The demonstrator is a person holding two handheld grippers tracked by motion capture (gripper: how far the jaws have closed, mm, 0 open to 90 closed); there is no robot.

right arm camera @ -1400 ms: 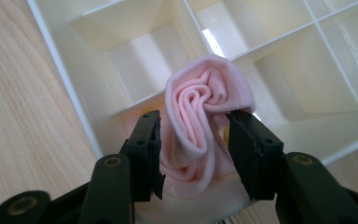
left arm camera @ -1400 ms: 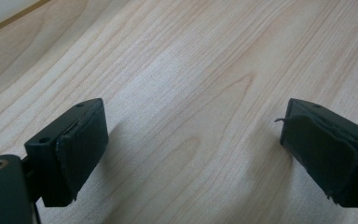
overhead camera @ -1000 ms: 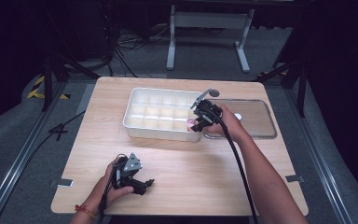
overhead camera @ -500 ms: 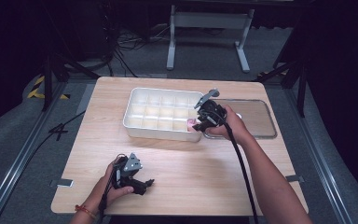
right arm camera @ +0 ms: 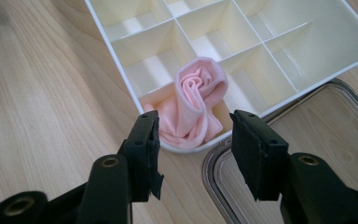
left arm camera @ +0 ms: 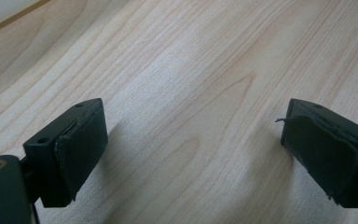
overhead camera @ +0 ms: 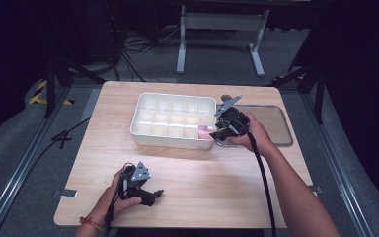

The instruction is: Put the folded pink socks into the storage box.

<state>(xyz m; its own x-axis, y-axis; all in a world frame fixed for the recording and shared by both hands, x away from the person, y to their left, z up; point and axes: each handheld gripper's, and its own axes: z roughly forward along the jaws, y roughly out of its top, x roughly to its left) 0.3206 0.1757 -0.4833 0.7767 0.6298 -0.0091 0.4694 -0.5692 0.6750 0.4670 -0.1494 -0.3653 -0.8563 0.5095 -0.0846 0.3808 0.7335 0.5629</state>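
Pink cloth roll [right arm camera: 196,105] sits in the near corner cell of the white divided box [right arm camera: 307,46], by the box's right end, w/ part of it slumped toward the rim. Right tool [right arm camera: 195,151] hangs just short of it, jaws spread, nothing between them, pads not touching the cloth. So the roll lies straight ahead of the right tool, a bit beyond and below the tips. Roll's rolled end faces up at the camera; its body runs back down toward the jaws, roughly in line w/ the gap, so a straight push in would likely straddle it.

Just beside that corner, to the tool's right: clear lid [right arm camera: 335,126] flat on the tabletop [right arm camera: 42,116].

In the high view the left tool [overhead camera: 143,185] rests near the front edge, well apart from the box, jaws wide, empty. Right hand [overhead camera: 249,136] is by far the nearer.
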